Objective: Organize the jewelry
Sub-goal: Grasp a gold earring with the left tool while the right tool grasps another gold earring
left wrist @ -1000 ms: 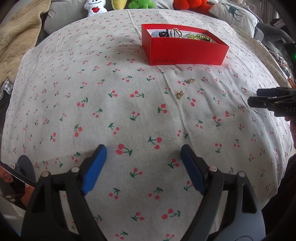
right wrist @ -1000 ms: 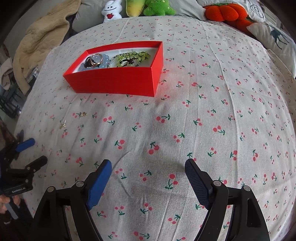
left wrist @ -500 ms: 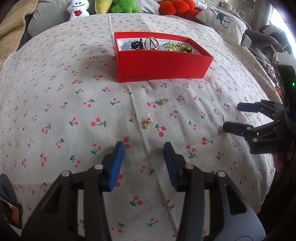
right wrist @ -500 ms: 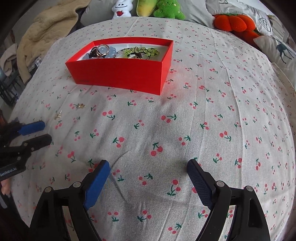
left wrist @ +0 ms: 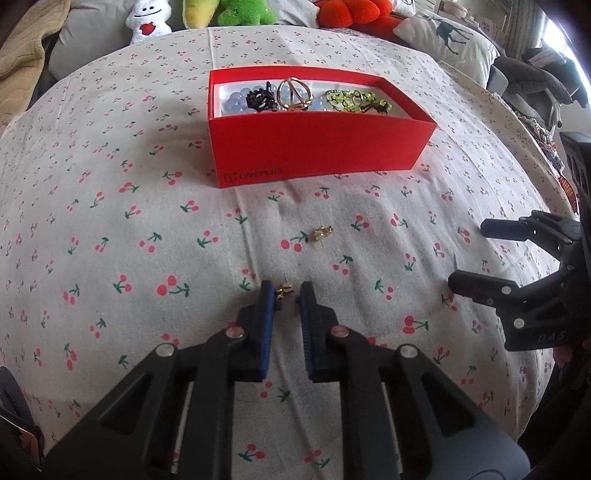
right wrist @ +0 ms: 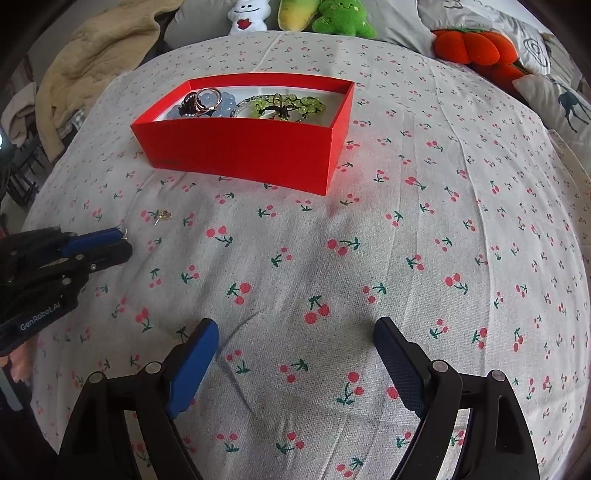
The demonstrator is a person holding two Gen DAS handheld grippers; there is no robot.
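Observation:
A red box (left wrist: pixel 314 147) on the cherry-print cloth holds blue beads, a black piece, a gold ring and a green necklace; it also shows in the right wrist view (right wrist: pixel 243 147). Two small gold earrings lie in front of it. The near earring (left wrist: pixel 284 290) sits between the tips of my left gripper (left wrist: pixel 286 295), whose jaws are nearly closed around it with small gaps still showing. The far earring (left wrist: pixel 322 232) lies loose, and shows in the right wrist view (right wrist: pixel 163 215). My right gripper (right wrist: pixel 295 343) is open and empty over the cloth, to the right of the left one.
Plush toys (right wrist: pixel 341 16) and pillows (left wrist: pixel 448 35) line the far edge of the bed. A beige blanket (right wrist: pixel 92 55) lies at the far left. The right gripper shows at the right edge of the left wrist view (left wrist: pixel 517 266).
My left gripper has moved forward to the near earring and its jaws have narrowed from wide open to nearly closed around it. The right gripper has moved slightly closer to the box.

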